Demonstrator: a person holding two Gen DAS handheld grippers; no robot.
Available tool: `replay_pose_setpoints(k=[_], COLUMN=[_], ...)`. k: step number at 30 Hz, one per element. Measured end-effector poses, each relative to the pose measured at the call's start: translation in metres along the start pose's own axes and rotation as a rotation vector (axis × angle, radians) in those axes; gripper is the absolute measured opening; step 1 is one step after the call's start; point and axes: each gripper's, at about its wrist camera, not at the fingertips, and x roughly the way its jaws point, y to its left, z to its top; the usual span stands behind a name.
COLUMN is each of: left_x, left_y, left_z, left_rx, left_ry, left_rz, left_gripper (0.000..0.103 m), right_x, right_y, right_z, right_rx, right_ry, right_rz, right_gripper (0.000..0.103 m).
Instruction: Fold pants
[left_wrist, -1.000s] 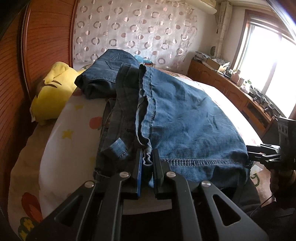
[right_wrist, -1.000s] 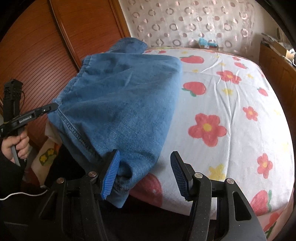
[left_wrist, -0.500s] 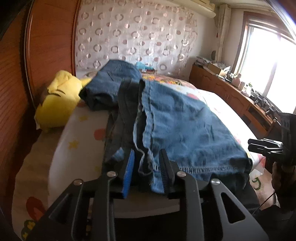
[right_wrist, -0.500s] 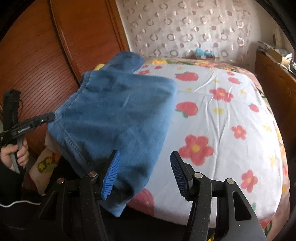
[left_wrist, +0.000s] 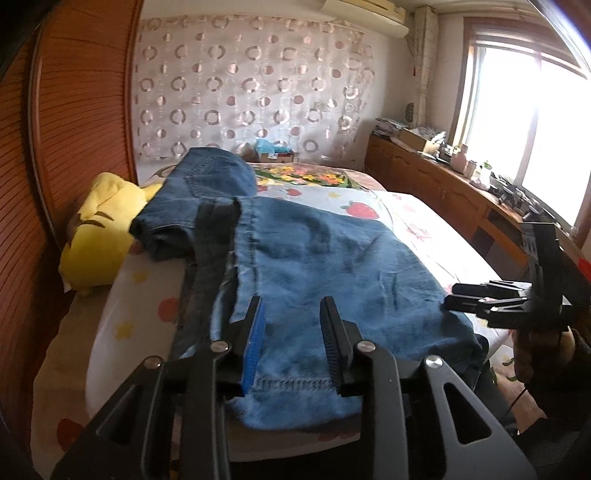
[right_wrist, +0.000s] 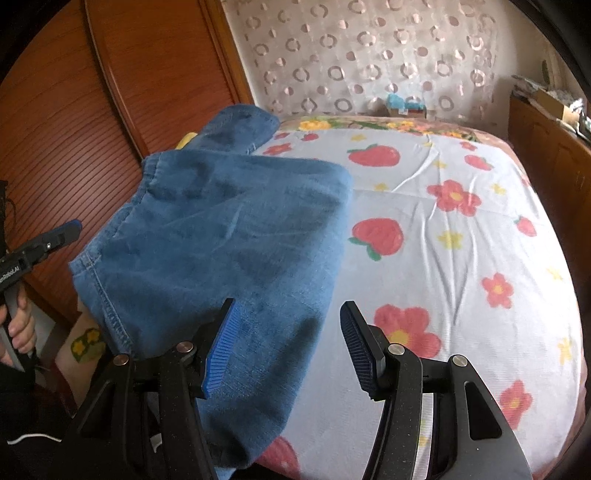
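Blue jeans (left_wrist: 332, 266) lie folded on the near left part of the bed, the stitched hem toward me. My left gripper (left_wrist: 291, 306) hovers just above that hem with its jaws open and the pads clear of the cloth. In the right wrist view the same jeans (right_wrist: 221, 229) hang over the bed's corner. My right gripper (right_wrist: 288, 306) is open over their near right edge, holding nothing. Each gripper shows in the other's view, the right gripper (left_wrist: 454, 297) at the jeans' right side and the left gripper (right_wrist: 70, 227) at their left.
A second folded pair of jeans (left_wrist: 207, 184) and a yellow plush toy (left_wrist: 99, 236) lie behind, by the wooden wall (left_wrist: 81, 110). The flowered sheet (right_wrist: 443, 240) stretches to the right. A low wooden cabinet (left_wrist: 424, 177) with clutter runs under the window.
My left gripper let go of the bunched jeans edge, opened its jaws and lifted back. The right gripper drew back a little from the jeans, still open.
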Motion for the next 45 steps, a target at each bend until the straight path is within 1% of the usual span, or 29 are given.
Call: replay_pose_setpoints(k=[7,14,19,20,22,23,24,27,30,33,37,41,45], left_x=[0.016,0.028,0.037,0.038,0.040,0.041,0.044,0.049,0.050,0.048,0.038,0.010,-0.022], left_y=[-0.017,-0.029,-0.034,-0.035,-0.037,-0.037,-0.037,-0.035,-0.035,-0.037,-0.029,-0.015,0.009], left_z=[0.005,-0.003,-0.015,-0.017,-0.022,-0.024,-0.027,-0.035,-0.045,-0.049,-0.043,-0.030,-0.017], left_rx=[0.027,0.038,0.044,0.045,0.050,0.050,0.050,0.054,0.051,0.063,0.014,-0.009,-0.036], left_ry=[0.020,0.056,0.095,0.100,0.115,0.121,0.130,0.139,0.132,0.124,0.133,0.075,0.016], left_rz=[-0.026,-0.043,-0.053,-0.055,-0.057,-0.058,-0.056,-0.049,-0.047,-0.046,-0.079,-0.059,-0.017], left_gripper=[0.029,0.029,0.029,0.029,0.029,0.029,0.029,0.029,0.029,0.030,0.030,0.030,0.030], right_x=[0.008,0.012,0.017,0.018,0.019,0.019,0.017,0.010,-0.005,-0.015,-0.021,-0.026,-0.019], right_y=[-0.004,-0.001,0.004,0.004,0.005,0.005,0.005,0.005,0.011,0.027,0.048,0.075,0.117], right_z=[-0.005,-0.008,-0.010,-0.010,-0.010,-0.010,-0.009,-0.003,0.008,0.019,0.039,0.065,0.089], right_rx=[0.026,0.034,0.020,0.023,0.028,0.029,0.031,0.054,0.060,0.024,-0.019,-0.073,-0.161], right_ry=[0.030,0.049,0.068,0.071,0.075,0.074,0.069,0.042,-0.006,-0.037,-0.063,-0.092,-0.106], right_rz=[0.015,0.050,0.095,0.111,0.135,0.154,0.166,0.199,0.248,0.249,0.266,0.296,0.324], right_gripper=[0.058,0.058,0.041,0.034,0.027,0.020,0.015,0.008,0.006,0.005,0.005,0.004,0.004])
